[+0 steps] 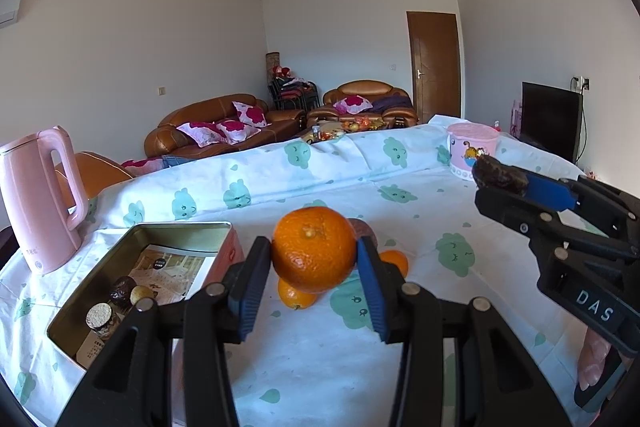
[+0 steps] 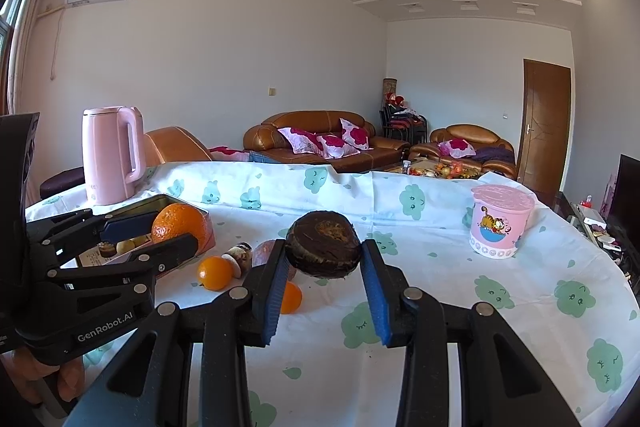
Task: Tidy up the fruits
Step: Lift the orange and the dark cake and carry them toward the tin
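In the left wrist view, a pink kettle (image 1: 38, 199) is standing at far left on the tablecloth (image 1: 400, 195). Lower left, an open tin (image 1: 132, 251) is holding small items. At centre, the left gripper (image 1: 314, 267) is clamping an orange (image 1: 313, 251) above two smaller oranges (image 1: 294, 295). At right, the right gripper (image 1: 498, 181) is gripping a dark fruit (image 1: 496, 174), raised off the cloth. Behind it, a pink tub (image 1: 470, 147) is sitting at the table's far right.
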`<state>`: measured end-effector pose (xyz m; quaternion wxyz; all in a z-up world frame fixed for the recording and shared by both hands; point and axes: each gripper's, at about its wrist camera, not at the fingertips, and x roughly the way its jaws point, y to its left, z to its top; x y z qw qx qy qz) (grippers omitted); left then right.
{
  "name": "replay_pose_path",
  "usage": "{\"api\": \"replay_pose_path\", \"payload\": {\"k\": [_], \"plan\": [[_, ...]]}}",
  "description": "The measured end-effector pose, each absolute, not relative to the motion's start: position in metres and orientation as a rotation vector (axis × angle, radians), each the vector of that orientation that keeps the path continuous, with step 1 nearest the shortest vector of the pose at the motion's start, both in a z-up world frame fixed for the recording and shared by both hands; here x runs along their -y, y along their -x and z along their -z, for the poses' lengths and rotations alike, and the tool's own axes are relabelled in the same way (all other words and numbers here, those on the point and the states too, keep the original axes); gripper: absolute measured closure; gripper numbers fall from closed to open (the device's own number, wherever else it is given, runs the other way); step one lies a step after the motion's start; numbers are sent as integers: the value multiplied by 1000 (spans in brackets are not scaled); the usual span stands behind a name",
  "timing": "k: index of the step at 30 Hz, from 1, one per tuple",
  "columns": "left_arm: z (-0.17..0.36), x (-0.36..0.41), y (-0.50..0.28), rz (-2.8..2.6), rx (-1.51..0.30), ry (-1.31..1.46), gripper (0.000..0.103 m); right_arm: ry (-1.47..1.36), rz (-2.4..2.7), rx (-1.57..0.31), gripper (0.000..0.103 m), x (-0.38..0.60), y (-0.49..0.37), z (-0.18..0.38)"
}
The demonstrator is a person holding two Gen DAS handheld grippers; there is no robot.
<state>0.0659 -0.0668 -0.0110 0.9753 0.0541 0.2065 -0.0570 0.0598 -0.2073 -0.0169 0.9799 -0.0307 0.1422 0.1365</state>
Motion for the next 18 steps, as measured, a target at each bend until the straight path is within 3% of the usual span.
{"api": "replay_pose_path", "payload": {"k": [18], "plan": [[13, 12, -71, -13, -502, -40, 57, 120, -424, -368, 64, 159, -74, 2]]}}
